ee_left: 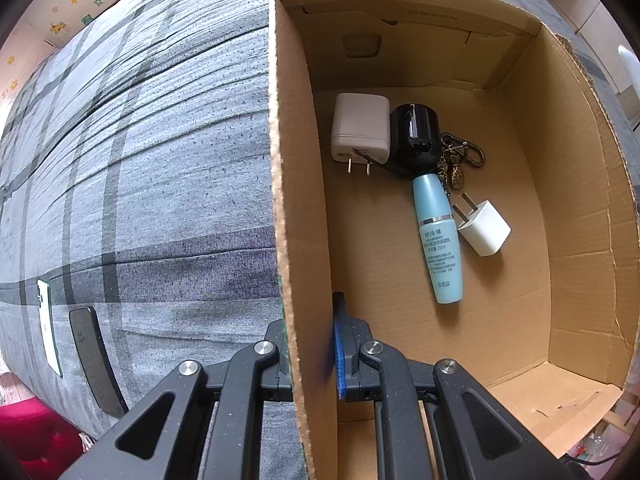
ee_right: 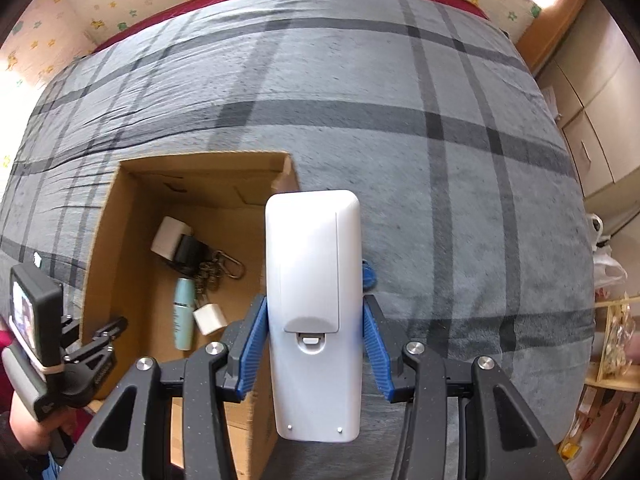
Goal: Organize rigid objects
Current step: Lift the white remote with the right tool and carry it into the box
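Inside the cardboard box (ee_left: 304, 240), ahead of the left gripper (ee_left: 310, 344), lay a large white charger (ee_left: 360, 128), a black cap (ee_left: 416, 132), a keyring (ee_left: 460, 160), a blue bottle (ee_left: 438, 240) and a small white plug (ee_left: 484, 228). The left gripper was clamped on the box's side wall. The right gripper (ee_right: 314, 344), above the grey plaid bedcover (ee_right: 400, 120) beside the box, grasped a white remote (ee_right: 312, 300) lengthwise between its blue pads (ee_right: 252, 344).

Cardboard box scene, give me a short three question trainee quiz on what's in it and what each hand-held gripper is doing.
1. True or false: the right hand-held gripper holds a white remote.
2. What does the left hand-held gripper clamp? A) blue bottle B) box wall C) keyring
3. Fill in: the blue bottle lies inside the cardboard ____.

Key: 1 true; 2 B, the cardboard box wall; 3 box.
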`<state>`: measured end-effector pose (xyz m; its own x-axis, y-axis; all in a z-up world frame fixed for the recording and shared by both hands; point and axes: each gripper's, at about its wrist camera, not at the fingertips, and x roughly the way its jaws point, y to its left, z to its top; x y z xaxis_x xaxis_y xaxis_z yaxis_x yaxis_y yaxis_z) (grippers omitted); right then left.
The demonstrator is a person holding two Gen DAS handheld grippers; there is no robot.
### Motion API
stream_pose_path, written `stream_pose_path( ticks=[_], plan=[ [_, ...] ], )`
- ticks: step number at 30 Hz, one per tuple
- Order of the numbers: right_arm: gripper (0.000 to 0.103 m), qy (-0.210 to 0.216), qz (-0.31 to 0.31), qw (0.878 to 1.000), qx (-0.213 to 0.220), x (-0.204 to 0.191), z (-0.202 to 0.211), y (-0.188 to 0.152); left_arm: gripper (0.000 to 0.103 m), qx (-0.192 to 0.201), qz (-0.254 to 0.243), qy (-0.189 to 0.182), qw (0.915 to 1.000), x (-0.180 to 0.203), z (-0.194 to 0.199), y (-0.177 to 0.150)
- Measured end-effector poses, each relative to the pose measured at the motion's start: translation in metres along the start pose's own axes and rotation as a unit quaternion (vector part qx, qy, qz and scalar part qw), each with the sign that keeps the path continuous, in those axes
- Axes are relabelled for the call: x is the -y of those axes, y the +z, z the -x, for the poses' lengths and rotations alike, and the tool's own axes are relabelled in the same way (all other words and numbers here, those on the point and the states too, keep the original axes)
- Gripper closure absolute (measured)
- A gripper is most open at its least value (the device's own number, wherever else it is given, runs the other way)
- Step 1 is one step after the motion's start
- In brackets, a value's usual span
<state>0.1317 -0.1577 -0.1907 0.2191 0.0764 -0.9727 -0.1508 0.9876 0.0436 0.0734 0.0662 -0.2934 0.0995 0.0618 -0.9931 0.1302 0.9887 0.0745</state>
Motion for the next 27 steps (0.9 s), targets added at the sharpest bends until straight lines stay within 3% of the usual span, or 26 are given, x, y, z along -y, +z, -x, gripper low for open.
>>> stream_pose_path(
  ticks=[12, 27],
  plan=[
    [0.054, 0.026, 0.042, 0.999, -0.002, -0.048, -0.001, 0.012, 0.090, 0.000, 0.001, -0.004, 1.0000, -0.002, 0.002, 0.000],
    [0.054, 0.048, 0.077, 0.996, -0.026, -0.099, -0.035, 0.016, 0.090, 0.003, 0.000, -0.011, 0.9999, -0.005, 0.003, 0.001]
  ],
)
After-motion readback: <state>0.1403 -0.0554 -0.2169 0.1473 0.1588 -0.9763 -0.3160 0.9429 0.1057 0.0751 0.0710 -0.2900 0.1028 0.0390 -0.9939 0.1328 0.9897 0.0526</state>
